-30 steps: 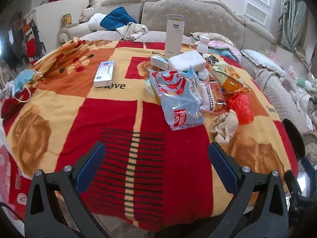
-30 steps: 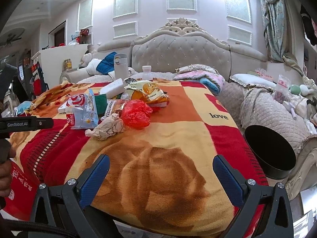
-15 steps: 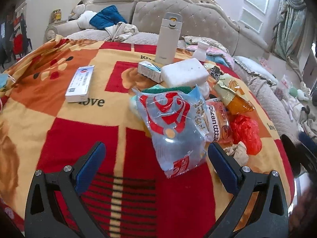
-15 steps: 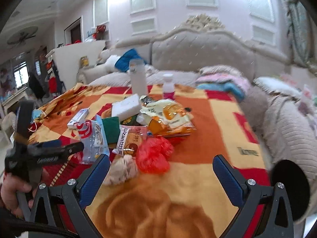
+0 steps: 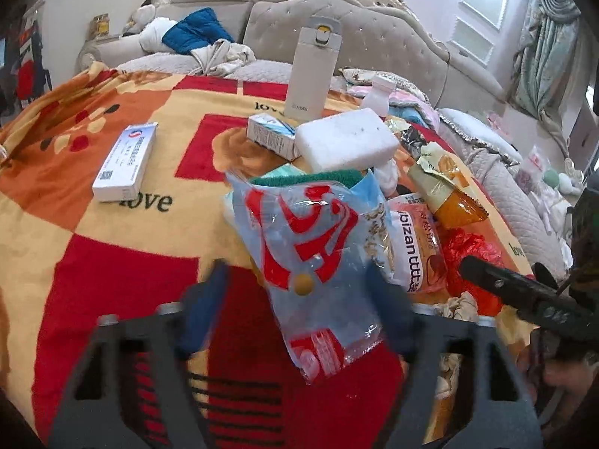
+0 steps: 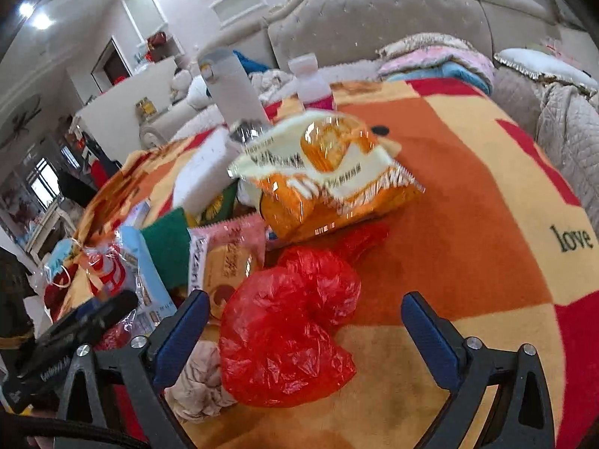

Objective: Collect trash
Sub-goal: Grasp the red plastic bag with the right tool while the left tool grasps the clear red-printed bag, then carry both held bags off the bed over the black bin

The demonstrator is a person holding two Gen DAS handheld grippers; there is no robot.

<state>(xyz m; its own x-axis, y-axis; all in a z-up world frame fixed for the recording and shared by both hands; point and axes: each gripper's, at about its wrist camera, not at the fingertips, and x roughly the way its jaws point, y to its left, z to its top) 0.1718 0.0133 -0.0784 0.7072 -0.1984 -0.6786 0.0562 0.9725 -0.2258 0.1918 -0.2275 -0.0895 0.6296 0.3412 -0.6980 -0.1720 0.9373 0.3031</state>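
Note:
A pile of trash lies on a red, orange and yellow blanket (image 5: 112,262). My left gripper (image 5: 295,303) is open, its jaws on either side of a blue and red plastic packet (image 5: 310,247). My right gripper (image 6: 307,321) is open around a crumpled red plastic bag (image 6: 284,333). A pink wrapper (image 5: 415,247) and an orange snack bag (image 6: 329,172) lie behind. A crumpled tissue (image 6: 198,381) sits by the right gripper's left finger.
A white tumbler (image 5: 312,71), a white sponge block (image 5: 344,138), a small carton (image 5: 269,134) and a white medicine box (image 5: 125,161) lie further back. A padded headboard (image 6: 374,26) and pillows stand behind. The left gripper (image 6: 75,329) shows in the right wrist view.
Both grippers have moved forward into the pile. The left one now straddles the blue and red packet, the right one the red bag. Both jaws stay open.

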